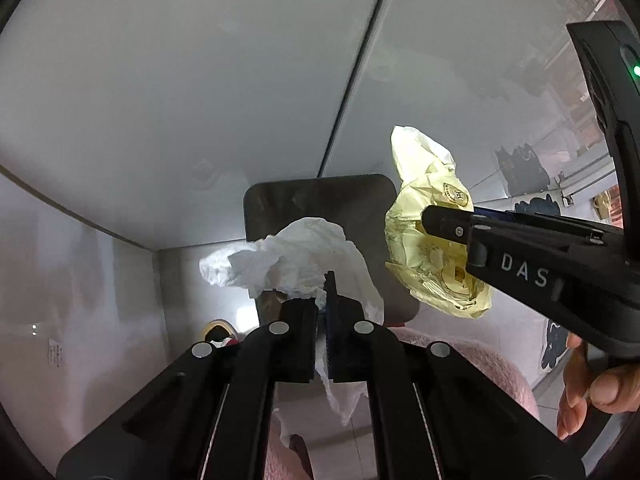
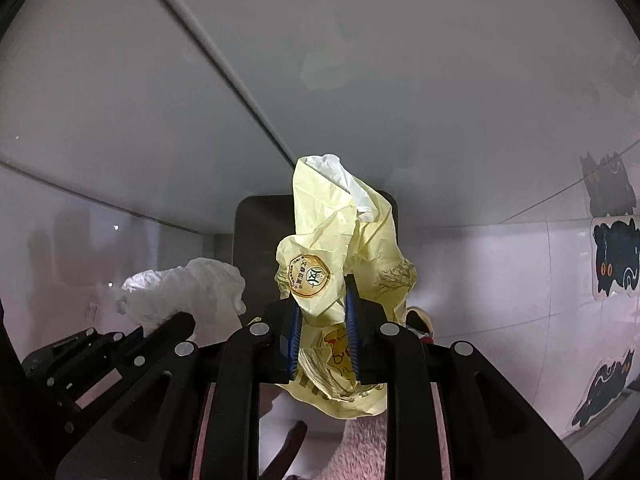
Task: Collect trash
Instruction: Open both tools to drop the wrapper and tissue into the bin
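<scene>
My left gripper (image 1: 320, 292) is shut on a crumpled white tissue (image 1: 304, 248), which bulges out above and to the left of the fingers. My right gripper (image 2: 322, 292) is shut on a crumpled pale yellow wrapper (image 2: 332, 220) bearing a round printed seal. Both hang side by side over a dark container (image 1: 320, 200) with rounded corners. In the left wrist view the right gripper (image 1: 430, 220) comes in from the right with the yellow wrapper (image 1: 424, 200). In the right wrist view the left gripper (image 2: 180, 320) and the white tissue (image 2: 192, 288) sit at the lower left.
A white panel with a dark seam (image 1: 352, 80) fills the background. A person's hand (image 1: 592, 392) holds the right gripper's handle. Pink fuzzy fabric (image 2: 360, 448) lies below. Black cat stickers (image 2: 612, 260) mark the glossy surface at right. A shoe (image 1: 218, 330) shows beside the container.
</scene>
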The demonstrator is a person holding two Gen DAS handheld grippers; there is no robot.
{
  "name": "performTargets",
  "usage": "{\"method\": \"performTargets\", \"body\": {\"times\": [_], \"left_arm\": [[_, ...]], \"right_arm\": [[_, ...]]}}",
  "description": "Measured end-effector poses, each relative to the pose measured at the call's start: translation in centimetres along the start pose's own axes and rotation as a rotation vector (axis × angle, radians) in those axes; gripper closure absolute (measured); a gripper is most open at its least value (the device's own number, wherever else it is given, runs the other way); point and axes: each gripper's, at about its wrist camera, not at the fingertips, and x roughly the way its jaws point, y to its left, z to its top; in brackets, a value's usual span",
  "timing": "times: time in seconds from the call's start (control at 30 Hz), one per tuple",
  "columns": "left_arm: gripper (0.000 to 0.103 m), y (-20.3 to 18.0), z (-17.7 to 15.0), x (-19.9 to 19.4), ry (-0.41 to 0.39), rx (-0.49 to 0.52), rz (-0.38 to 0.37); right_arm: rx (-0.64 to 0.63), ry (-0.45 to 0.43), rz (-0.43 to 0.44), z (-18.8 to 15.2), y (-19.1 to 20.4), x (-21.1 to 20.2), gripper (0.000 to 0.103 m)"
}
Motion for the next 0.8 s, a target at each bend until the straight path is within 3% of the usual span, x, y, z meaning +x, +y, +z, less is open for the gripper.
{"method": "performTargets", "body": {"times": [0.07, 0.2, 0.27, 0.4, 0.47, 0.5, 0.53, 0.67, 0.73, 0.8], "left_arm": [[0.094, 0.4, -0.1, 0.2, 0.003, -0.01, -0.003], [0.085, 0.7, -0.3, 0.3, 0.003, -0.026, -0.01], [0.072, 0.7, -0.5, -0.1, -0.005, -0.028, -0.008], [0.055, 0.6, -0.5, -1.0, -0.024, -0.029, -0.001], [0.048, 0.5, -0.5, -1.6, -0.035, -0.022, 0.011], [0.046, 0.4, -0.6, -2.2, -0.045, -0.017, 0.02], [0.041, 0.4, -0.7, -2.6, -0.054, -0.013, 0.026], [0.029, -0.2, -0.9, -5.1, -0.103, 0.0, 0.049], [0.024, -0.5, -1.0, -7.0, -0.136, 0.003, 0.058], [0.02, -0.7, -1.2, -8.7, -0.168, 0.004, 0.066]], "right_arm": [[-0.001, 0.006, 0.001, 0.2, 0.1, 0.1, 0.079], [-0.002, 0.009, 0.001, 0.2, 0.0, -0.1, 0.063], [-0.003, 0.003, -0.01, 0.1, -0.1, -0.1, 0.059], [0.0, -0.012, -0.023, -0.1, -0.1, -1.0, 0.041], [0.002, -0.021, -0.032, -0.4, -0.2, -1.7, 0.04], [0.004, -0.028, -0.036, -0.6, -0.3, -2.3, 0.037], [0.005, -0.034, -0.039, -0.6, 0.1, -2.5, 0.028], [-0.008, -0.082, -0.05, -0.7, 0.2, -5.2, 0.025], [-0.018, -0.112, -0.063, -1.2, 0.7, -7.0, 0.015], [-0.038, -0.148, -0.084, -1.7, 1.1, -8.7, 0.014]]}}
